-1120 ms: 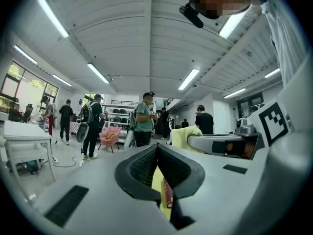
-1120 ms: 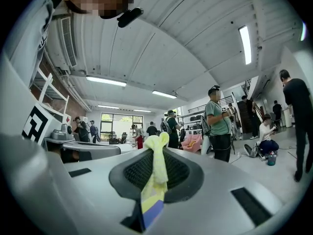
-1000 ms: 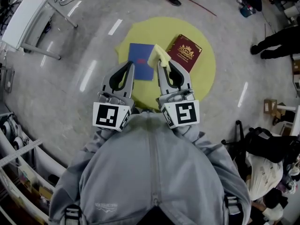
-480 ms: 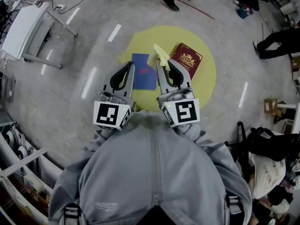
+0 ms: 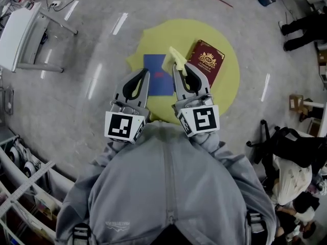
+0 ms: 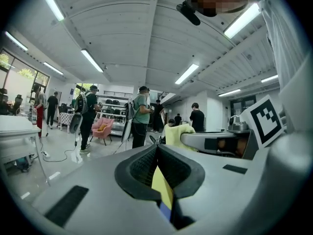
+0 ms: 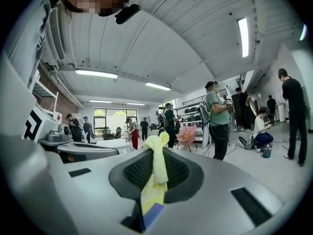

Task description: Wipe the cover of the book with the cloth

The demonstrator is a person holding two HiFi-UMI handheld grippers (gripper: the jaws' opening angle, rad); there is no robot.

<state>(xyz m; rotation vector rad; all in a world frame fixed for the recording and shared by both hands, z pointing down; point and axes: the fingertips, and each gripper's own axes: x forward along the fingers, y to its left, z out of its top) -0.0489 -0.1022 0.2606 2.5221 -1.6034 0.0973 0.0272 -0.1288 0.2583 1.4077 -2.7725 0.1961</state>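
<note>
Grey floor point(image 5: 76, 111), seen from standing height. A round yellow mat point(image 5: 230, 80) lies on it, presumably to mark the work area and keep the books off the floor. A white table point(image 5: 20, 29) stands well apart at the upper left.

Two books lie flat on the mat, covers up and apart from each other: a blue book point(image 5: 156, 75) near the middle and a maroon book point(image 5: 208, 63) with a gold crest to its right. I cannot tell which one is to be wiped.

Both grippers are held side by side at chest level, pointing out over the mat, well above the books.
- Left gripper point(image 5: 144, 73): jaws closed tip to tip on nothing; only mat and blue cover show through the gap behind the tips. Likely free to steady a book.
- Right gripper point(image 5: 178, 69): clamped on a yellow cloth point(image 5: 177, 60), a bunched end poking up past the jaw tips. That end probably serves as the wiping pad.

Judgement: wiping not yet begun; no contact between cloth and either cover.
</note>
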